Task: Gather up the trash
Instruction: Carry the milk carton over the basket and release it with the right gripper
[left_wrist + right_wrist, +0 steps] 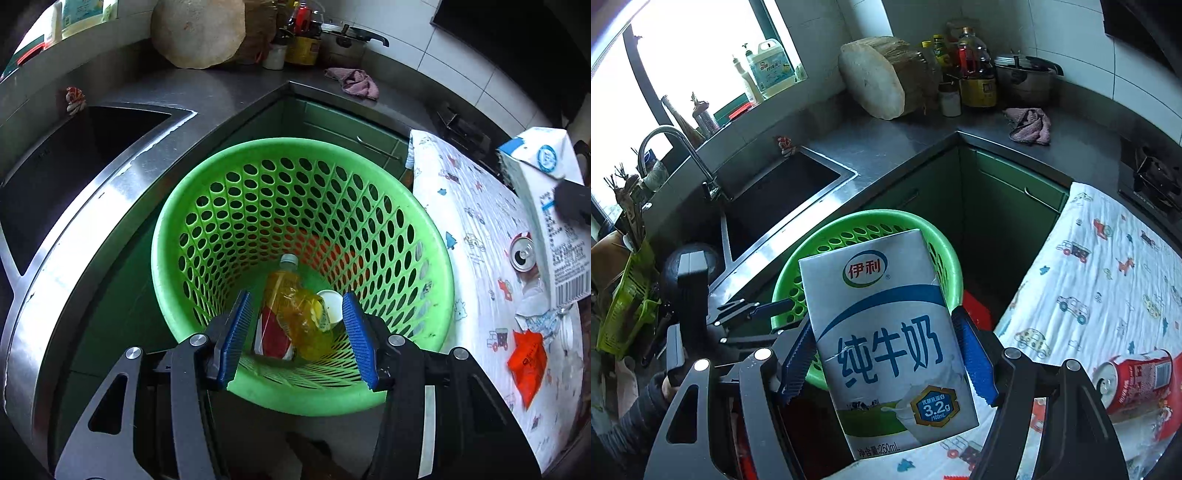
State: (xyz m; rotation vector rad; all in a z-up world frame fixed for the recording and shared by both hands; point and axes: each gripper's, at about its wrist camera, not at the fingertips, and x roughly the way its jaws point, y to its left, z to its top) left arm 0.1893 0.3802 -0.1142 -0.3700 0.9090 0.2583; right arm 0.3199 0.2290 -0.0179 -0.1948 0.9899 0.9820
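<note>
So, left wrist view first: the left gripper (297, 339) hangs right over the green basket (439, 258), jaws spread wide with nothing between them. Down at the bottom of the basket there's a crushed yellow bottle (295, 306) and a white cup (330, 304) at about 3 o'clock from it. Over at 3 o'clock in the frame, the milk carton (546, 206) is up in the air above the printed cloth (476, 221), with a can (522, 252) and an orange wrapper (526, 360) lying on the cloth below it.

Right wrist view: the right gripper (886, 354) is pinching the carton (886, 332) by its two narrow sides, blue pads flat on the card. It's a white and blue 250 mL box with a green band at the bottom, tilted a bit, top end pointing at 12 o'clock toward the basket (945, 258) behind it. I'd guess it's empty, so light, but thin card dents easily and the coating looks slick, so a mid-body hold on the sides like this seems right. A red can (1134, 380) lies on the cloth (1108, 266) at 3 o'clock. The left gripper (772, 310) pokes in at 9 o'clock.
</note>
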